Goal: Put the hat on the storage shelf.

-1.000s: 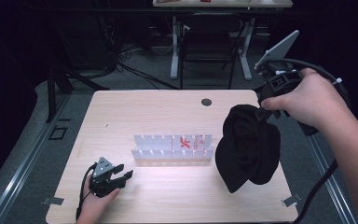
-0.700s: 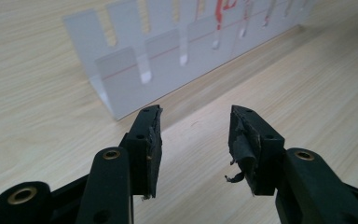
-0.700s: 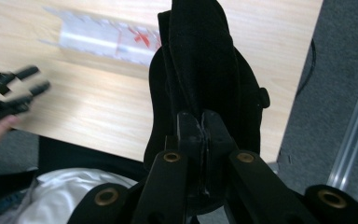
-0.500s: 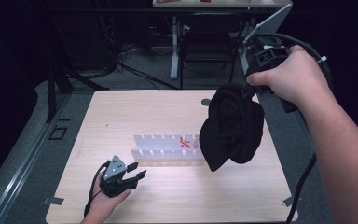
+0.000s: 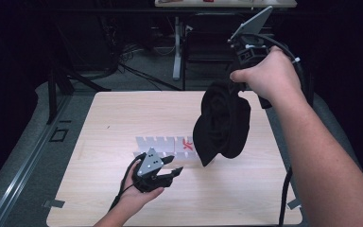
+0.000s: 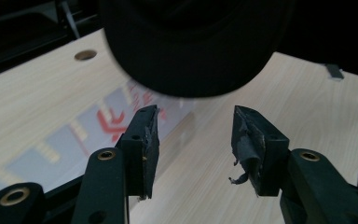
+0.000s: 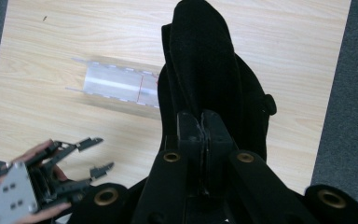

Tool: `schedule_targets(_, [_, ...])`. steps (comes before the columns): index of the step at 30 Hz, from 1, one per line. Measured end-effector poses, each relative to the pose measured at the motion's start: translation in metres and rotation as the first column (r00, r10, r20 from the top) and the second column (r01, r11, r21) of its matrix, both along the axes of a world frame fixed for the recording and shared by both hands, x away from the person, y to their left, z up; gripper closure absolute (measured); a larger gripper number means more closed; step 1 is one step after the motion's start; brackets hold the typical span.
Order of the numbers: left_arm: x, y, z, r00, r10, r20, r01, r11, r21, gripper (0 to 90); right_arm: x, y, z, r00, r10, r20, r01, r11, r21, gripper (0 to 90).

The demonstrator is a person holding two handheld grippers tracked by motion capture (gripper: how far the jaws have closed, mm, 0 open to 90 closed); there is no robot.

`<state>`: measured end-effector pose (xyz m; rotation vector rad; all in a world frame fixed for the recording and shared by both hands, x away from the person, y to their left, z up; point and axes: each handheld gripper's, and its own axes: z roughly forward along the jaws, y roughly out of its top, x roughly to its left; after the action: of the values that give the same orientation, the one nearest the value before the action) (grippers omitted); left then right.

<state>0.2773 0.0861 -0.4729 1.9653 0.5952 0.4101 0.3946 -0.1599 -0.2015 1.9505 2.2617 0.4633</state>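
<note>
Black cap (image 5: 222,123): hangs clear above the worktop (image 5: 123,113), over the grey rack's (image 5: 163,144) right end, pinched in right gripper (image 7: 203,122). Left gripper (image 6: 193,135): wide, empty, near rack. Lift apparently done; placement outstanding.

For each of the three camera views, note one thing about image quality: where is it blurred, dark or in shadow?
High view: the surroundings are nearly black, while the table is evenly lit. Left gripper view: the black cap hanging close in front is soft, as is the grey rack behind the sharp jaws. Right gripper view: the cap shows little detail, and a soft shadow lies below the rack.
</note>
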Motion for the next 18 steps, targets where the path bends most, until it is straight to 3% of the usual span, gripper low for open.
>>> schedule_targets(10, [0.005,-0.027,0.013,0.9992,-0.03,0.025,0.029,0.9994,0.02,51.2,0.01,0.017,-0.008,0.9999,-0.009,0.009,0.009,0.9999,0.007,88.1])
schedule_targets(18, [0.016,-0.041,0.021,0.999,-0.004,0.044,0.002,0.9995,0.03,51.4,0.017,0.027,-0.011,0.9998,-0.018,0.006,0.018,0.9998,0.004,88.1])
